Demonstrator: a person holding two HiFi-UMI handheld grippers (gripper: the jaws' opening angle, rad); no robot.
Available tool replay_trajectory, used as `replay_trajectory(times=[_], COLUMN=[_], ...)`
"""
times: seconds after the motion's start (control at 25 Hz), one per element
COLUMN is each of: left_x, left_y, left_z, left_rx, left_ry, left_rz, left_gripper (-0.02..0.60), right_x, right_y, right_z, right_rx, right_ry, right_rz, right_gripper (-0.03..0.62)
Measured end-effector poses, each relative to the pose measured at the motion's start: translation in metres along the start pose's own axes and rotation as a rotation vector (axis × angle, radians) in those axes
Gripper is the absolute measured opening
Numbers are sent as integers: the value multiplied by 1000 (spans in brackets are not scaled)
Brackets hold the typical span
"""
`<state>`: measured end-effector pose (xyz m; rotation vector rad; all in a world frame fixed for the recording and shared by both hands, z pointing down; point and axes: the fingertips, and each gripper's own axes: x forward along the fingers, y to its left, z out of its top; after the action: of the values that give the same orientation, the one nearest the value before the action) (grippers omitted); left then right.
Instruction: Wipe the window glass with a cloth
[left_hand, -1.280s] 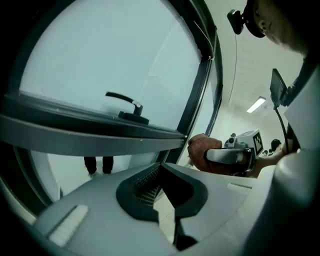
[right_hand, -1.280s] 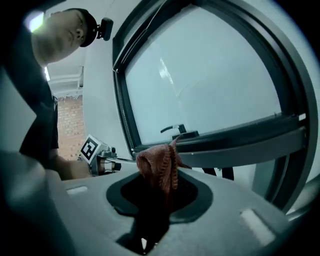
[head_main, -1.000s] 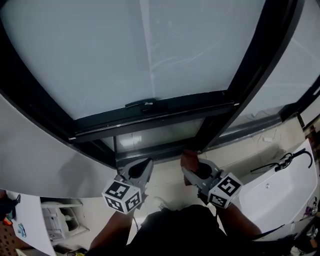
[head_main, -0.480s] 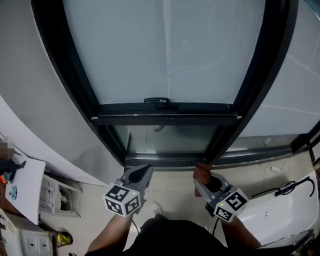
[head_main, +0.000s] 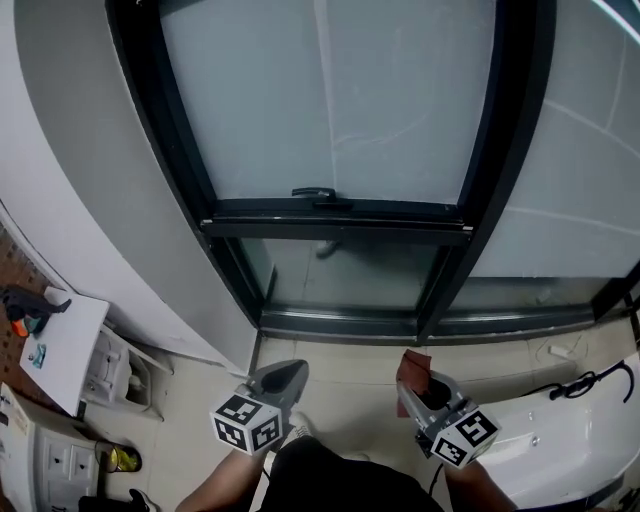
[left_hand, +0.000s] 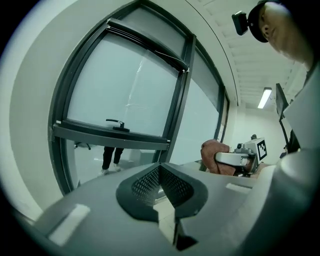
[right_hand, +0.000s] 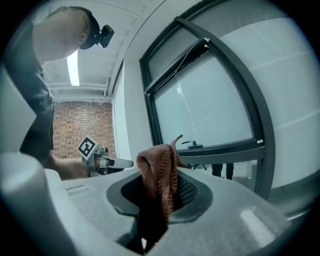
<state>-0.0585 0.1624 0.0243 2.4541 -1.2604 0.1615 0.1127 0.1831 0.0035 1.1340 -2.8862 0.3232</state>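
Right tongs (right_hand: 161, 202) pinch the cloth (right_hand: 159, 167), left tongs (left_hand: 161, 186) closed, empty; no wiping yet, I'd say cloth goes up to glass (head_main: 330, 110) next.

Left side: white tabletop (head_main: 62, 345) carrying small tools
Right side: black cable (head_main: 585, 384) lying across a white unit (head_main: 560, 440)
Behind: brick wall (right_hand: 82, 127), lit ceiling lamp (right_hand: 74, 67)
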Motion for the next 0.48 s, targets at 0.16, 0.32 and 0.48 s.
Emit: replay_trajectory(times=[0.16, 0.32, 0.48], left_x=[-3, -10, -30], left_y=[-16, -16, 4], left_z=[6, 22, 27], left_rx=[22, 64, 84], left_ry=[-9, -34, -37], left_rz=[-36, -85, -113], left_gripper=[17, 17, 17], right_x=[-11, -4, 13], right_y=[9, 24, 42], right_z=[1, 0, -4], right_rx=[-2, -7, -4], right_ry=[-23, -30, -27], right_rz=[-22, -48, -88], right_gripper=[78, 78, 78])
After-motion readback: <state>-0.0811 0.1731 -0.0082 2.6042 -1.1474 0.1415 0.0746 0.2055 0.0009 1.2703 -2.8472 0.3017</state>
